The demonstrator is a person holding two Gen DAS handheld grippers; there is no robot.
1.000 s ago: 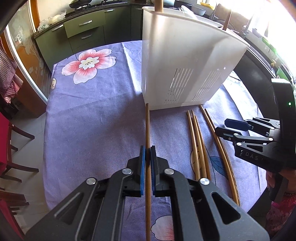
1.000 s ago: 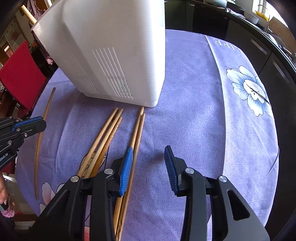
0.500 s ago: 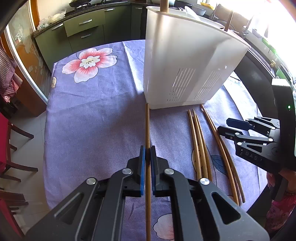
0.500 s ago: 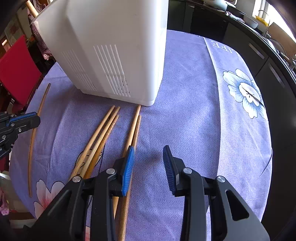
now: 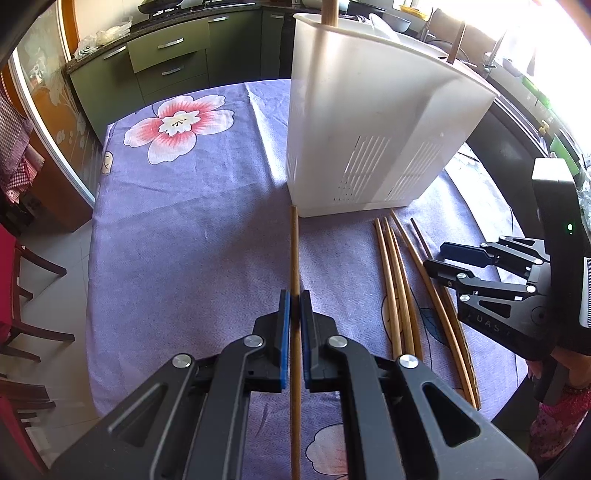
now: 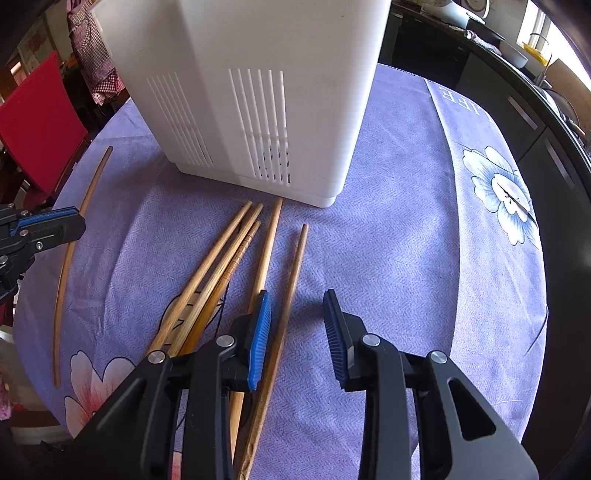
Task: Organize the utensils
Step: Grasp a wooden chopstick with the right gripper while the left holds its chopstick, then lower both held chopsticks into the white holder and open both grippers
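Note:
My left gripper (image 5: 294,302) is shut on a long wooden stick (image 5: 294,251) that lies along the purple cloth, its far tip near the base of the white utensil holder (image 5: 369,122). Several more wooden sticks (image 5: 399,288) lie to the right of it. My right gripper (image 6: 295,325) is open, low over the rightmost sticks (image 6: 291,280) of that group. It also shows in the left wrist view (image 5: 443,258), and the left gripper shows in the right wrist view (image 6: 48,227). The holder (image 6: 258,92) has sticks (image 5: 328,11) standing in it.
The table wears a purple cloth with flower prints (image 5: 177,125). Green kitchen cabinets (image 5: 166,66) stand behind it. A red chair (image 6: 37,122) and wooden chairs (image 5: 22,295) stand at the table's side. A dark counter (image 6: 517,92) runs along the right.
My right gripper has moved forward toward the holder and over the rightmost sticks; one stick has shifted apart from its neighbour. My left gripper stays shut on its stick, almost still.

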